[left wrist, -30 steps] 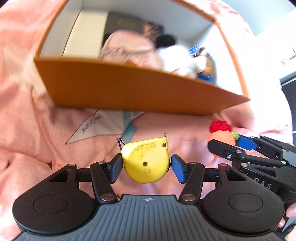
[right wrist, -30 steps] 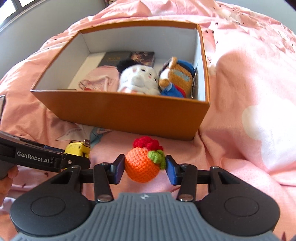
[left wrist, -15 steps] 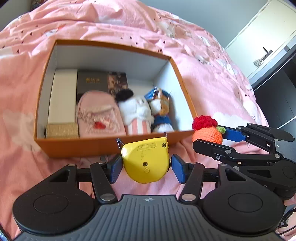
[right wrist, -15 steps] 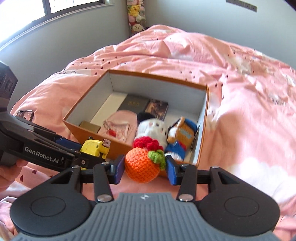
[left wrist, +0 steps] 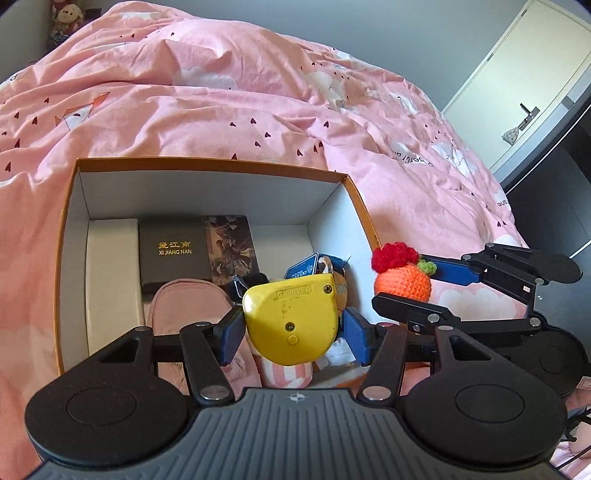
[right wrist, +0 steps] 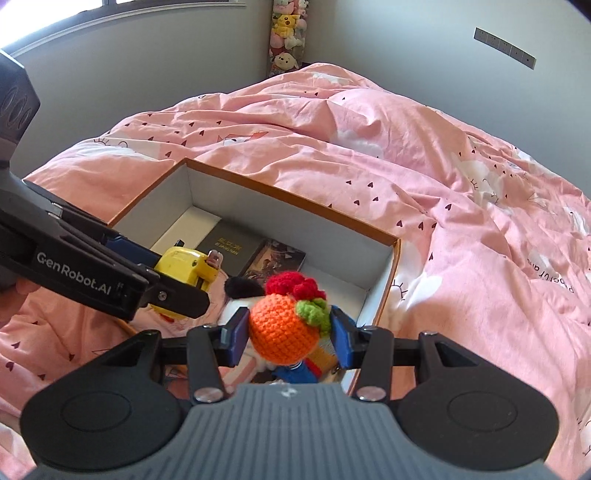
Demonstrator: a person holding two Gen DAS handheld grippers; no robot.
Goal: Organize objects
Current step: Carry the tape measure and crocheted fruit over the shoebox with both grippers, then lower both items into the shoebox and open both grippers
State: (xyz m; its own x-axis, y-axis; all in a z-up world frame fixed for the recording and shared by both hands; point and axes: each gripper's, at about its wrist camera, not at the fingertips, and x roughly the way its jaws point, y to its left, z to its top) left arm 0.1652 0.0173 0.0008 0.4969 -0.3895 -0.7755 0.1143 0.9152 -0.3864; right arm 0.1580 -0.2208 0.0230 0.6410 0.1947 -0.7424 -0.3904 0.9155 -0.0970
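Observation:
My left gripper [left wrist: 291,332] is shut on a yellow tape measure [left wrist: 291,321] and holds it above the near part of the orange box [left wrist: 207,166]. It also shows in the right wrist view [right wrist: 184,273]. My right gripper [right wrist: 286,332] is shut on an orange crocheted fruit [right wrist: 284,328] with a red and green top, held above the box's near right corner. The fruit also shows in the left wrist view [left wrist: 402,280]. The box [right wrist: 288,195] holds a black case [left wrist: 171,254], a dark booklet [left wrist: 231,247], a pink pouch [left wrist: 184,306] and plush toys, partly hidden.
The box lies on a bed with a rumpled pink duvet [left wrist: 258,92]. A white cabinet door [left wrist: 524,81] stands at the far right. Stuffed toys [right wrist: 288,33] are stacked in the far corner by the grey wall. A white flat box [left wrist: 114,280] lies along the box's left wall.
Both grippers have risen from the bedding in front of the box and moved forward over it, each still holding its object. The view now looks down into the box.

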